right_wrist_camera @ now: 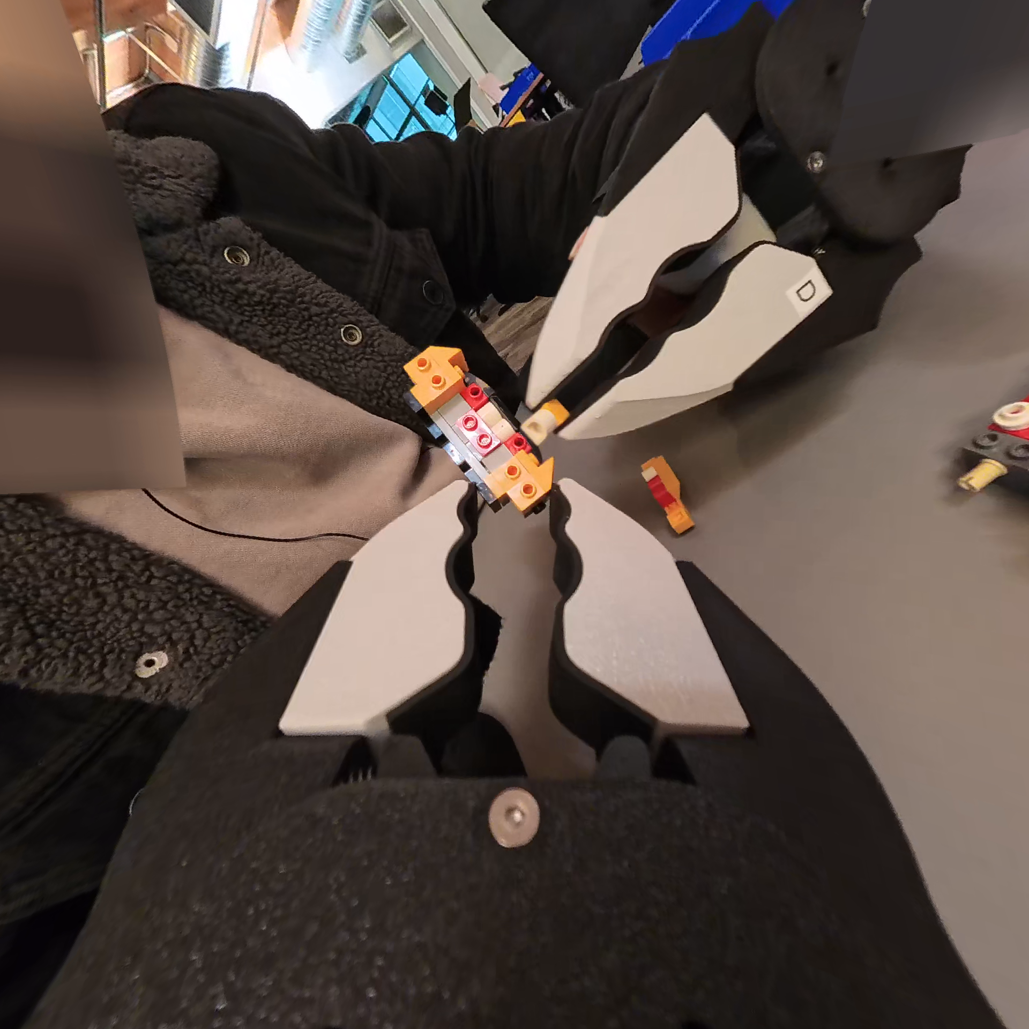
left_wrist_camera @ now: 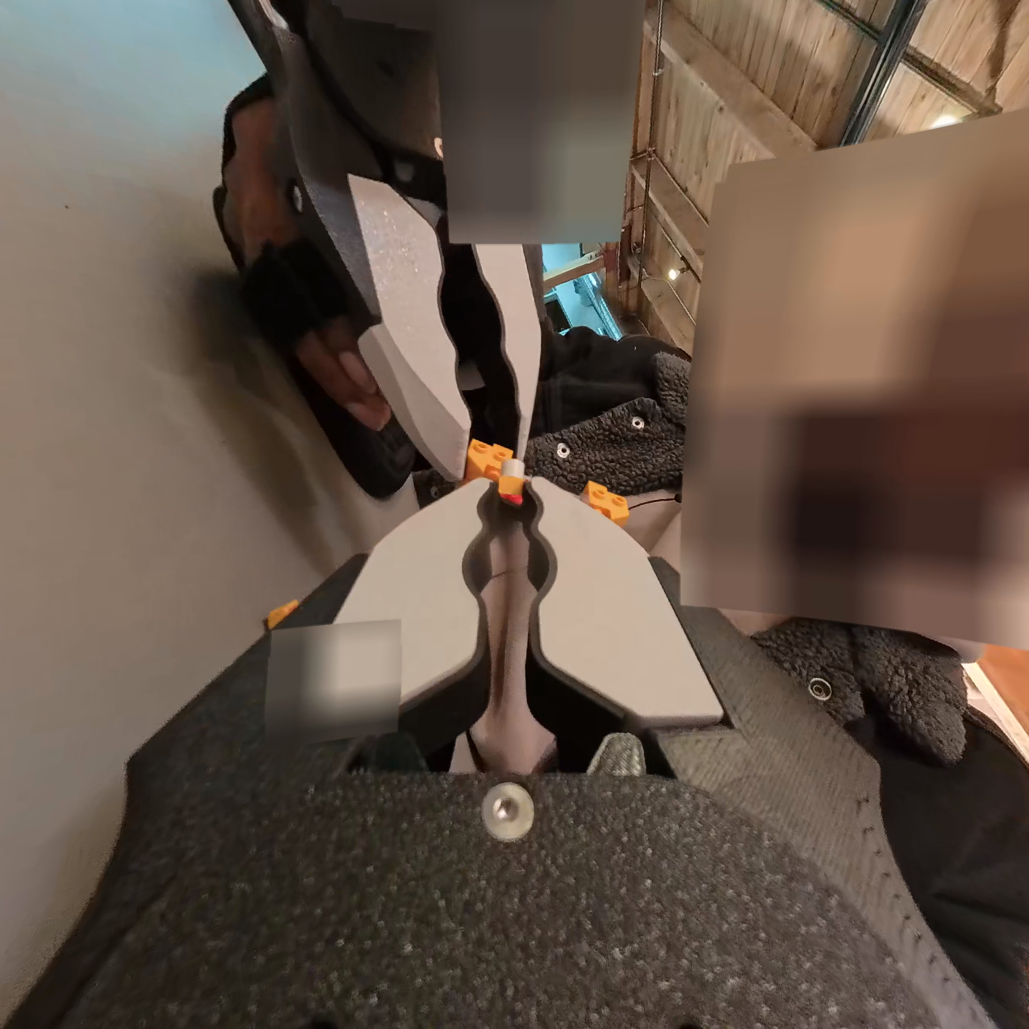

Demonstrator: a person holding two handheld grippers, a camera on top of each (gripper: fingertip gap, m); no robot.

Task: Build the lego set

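While the right gripper (right_wrist_camera: 515,490) clamps the lego body (right_wrist_camera: 481,431) steady, the left gripper (right_wrist_camera: 548,423), pinching a small peg (right_wrist_camera: 543,424), lines it up w/ the side.

Build (right_wrist_camera: 481,431): sitting between the right gripper's (right_wrist_camera: 512,493) fingertips, raised above the table (right_wrist_camera: 835,612).
Small piece (right_wrist_camera: 545,421): sitting in the left gripper's (right_wrist_camera: 548,420) tips, just beside the build.
Loose piece (right_wrist_camera: 668,495): lying on the table, right of the build.
Partial assembly (right_wrist_camera: 994,451): lying at the table's far right edge.

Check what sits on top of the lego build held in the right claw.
Orange stepped bricks cap both ends of the lego build, with red and pink studded plates between. Its underside and the end pinched in the right claw are hidden.
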